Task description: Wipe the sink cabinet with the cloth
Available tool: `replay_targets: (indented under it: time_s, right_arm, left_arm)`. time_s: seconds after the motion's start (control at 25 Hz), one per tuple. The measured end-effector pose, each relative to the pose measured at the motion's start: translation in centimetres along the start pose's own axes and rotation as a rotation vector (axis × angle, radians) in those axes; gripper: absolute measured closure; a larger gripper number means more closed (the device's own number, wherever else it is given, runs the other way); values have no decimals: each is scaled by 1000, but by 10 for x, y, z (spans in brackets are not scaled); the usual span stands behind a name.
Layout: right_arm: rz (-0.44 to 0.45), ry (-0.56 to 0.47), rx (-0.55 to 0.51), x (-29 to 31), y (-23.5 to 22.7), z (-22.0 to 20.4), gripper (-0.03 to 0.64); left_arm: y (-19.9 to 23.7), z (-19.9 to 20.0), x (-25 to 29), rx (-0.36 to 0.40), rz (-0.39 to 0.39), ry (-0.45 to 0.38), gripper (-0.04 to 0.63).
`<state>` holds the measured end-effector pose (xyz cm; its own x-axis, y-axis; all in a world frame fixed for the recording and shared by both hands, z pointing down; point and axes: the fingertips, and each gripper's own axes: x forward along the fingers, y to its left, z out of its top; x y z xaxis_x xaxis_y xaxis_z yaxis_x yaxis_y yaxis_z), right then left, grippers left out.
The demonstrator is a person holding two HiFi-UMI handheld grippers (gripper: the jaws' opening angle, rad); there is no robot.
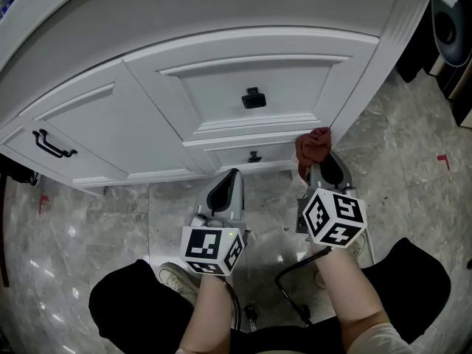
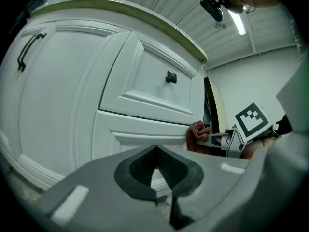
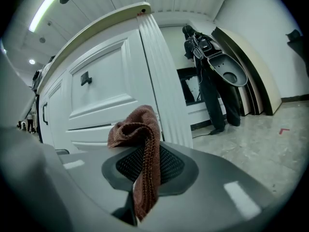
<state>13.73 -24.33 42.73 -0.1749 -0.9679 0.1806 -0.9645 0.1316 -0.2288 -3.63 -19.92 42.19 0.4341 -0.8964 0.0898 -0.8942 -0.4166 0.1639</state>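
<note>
1. The right gripper (image 1: 330,169) is clamped on the reddish-brown cloth (image 1: 313,146), which bunches up above its jaws.
2. The left gripper (image 1: 225,190) hangs beside it, jaws together on nothing.
3. The cloth sits at the right end of the lower drawer (image 1: 228,152), beside the fluted corner post (image 1: 369,72) of the white sink cabinet (image 1: 147,43). It looks to be touching.
4. Wiping seems to be under way low on the front. The next move likely calls for pressing the bunch flat and sweeping towards the drawer knob (image 1: 254,155).

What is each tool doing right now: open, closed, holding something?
Left tool: closed, empty.
Right tool: closed on the cloth.
</note>
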Motion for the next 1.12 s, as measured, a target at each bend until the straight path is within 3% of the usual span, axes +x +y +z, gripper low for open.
replay_targets:
  time_s: [0.36,0.64,0.8,1.12]
  right_arm:
    - [272,66,-96,7,138,-52,527]
    - [386,145,-105,30,213,-98,526]
    - [405,174,-72,42,227,-114,526]
    - [379,173,-30,48,211,-120,525]
  left_arm:
    - [64,-2,-46,-9,128,-2,595]
    - [105,-7,-75,-31,205,-2,595]
    - [116,-14,-82,-30,216,15,595]
    - [120,-23,-79,-45,215,27,595]
